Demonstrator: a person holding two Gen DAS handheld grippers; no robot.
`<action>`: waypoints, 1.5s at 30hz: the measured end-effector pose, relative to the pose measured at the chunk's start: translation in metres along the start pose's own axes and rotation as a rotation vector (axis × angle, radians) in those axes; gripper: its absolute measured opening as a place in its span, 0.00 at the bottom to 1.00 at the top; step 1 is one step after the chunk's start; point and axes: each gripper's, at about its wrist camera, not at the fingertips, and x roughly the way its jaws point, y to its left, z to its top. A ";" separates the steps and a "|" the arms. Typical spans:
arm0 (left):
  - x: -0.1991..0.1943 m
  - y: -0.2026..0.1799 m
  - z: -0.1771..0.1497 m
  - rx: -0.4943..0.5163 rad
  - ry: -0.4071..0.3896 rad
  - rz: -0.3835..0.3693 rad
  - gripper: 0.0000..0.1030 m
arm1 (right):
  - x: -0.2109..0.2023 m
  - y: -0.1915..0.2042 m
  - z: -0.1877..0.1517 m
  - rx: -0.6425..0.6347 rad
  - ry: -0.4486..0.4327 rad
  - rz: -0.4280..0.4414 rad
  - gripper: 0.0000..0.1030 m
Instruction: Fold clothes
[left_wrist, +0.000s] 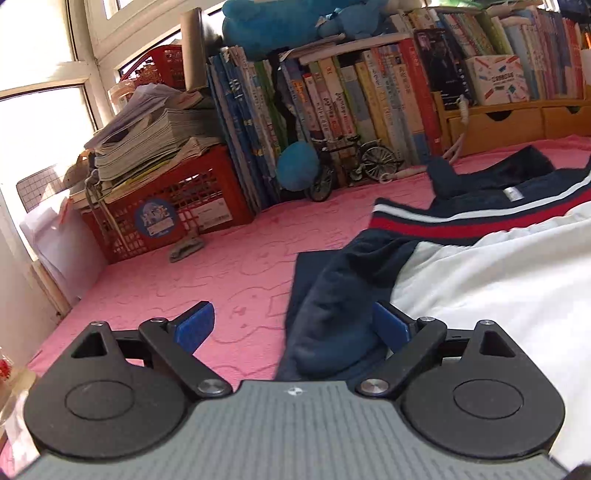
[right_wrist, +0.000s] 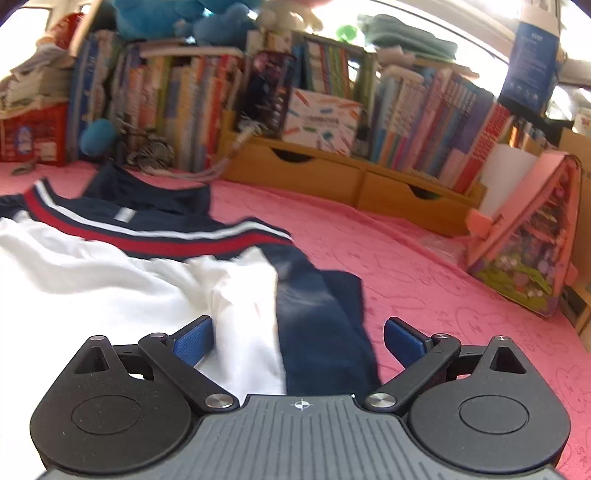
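A white shirt with navy sleeves, a navy collar and red and white shoulder stripes lies spread on a pink bed cover. In the left wrist view its navy sleeve is bunched up between the jaws of my left gripper. The sleeve leans on the right pad, and the left pad stands clear of it, so the gripper is open. In the right wrist view my right gripper is open wide low over the shirt. The other navy sleeve runs between its pads, which do not press on it.
A red crate piled with papers stands at the back left. Rows of books, a model bicycle and a blue plush ball line the back. Wooden drawers and a pink toy house stand on the right.
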 end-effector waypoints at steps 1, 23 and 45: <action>0.007 0.010 0.000 -0.029 0.016 0.008 0.91 | 0.000 -0.014 -0.001 0.066 0.013 0.023 0.99; -0.073 -0.004 -0.048 -0.024 0.025 -0.200 0.99 | -0.094 0.038 -0.065 -0.040 0.004 0.300 0.75; -0.163 -0.062 -0.040 0.409 -0.200 -0.565 0.88 | -0.144 0.106 -0.082 -0.471 -0.165 0.402 0.69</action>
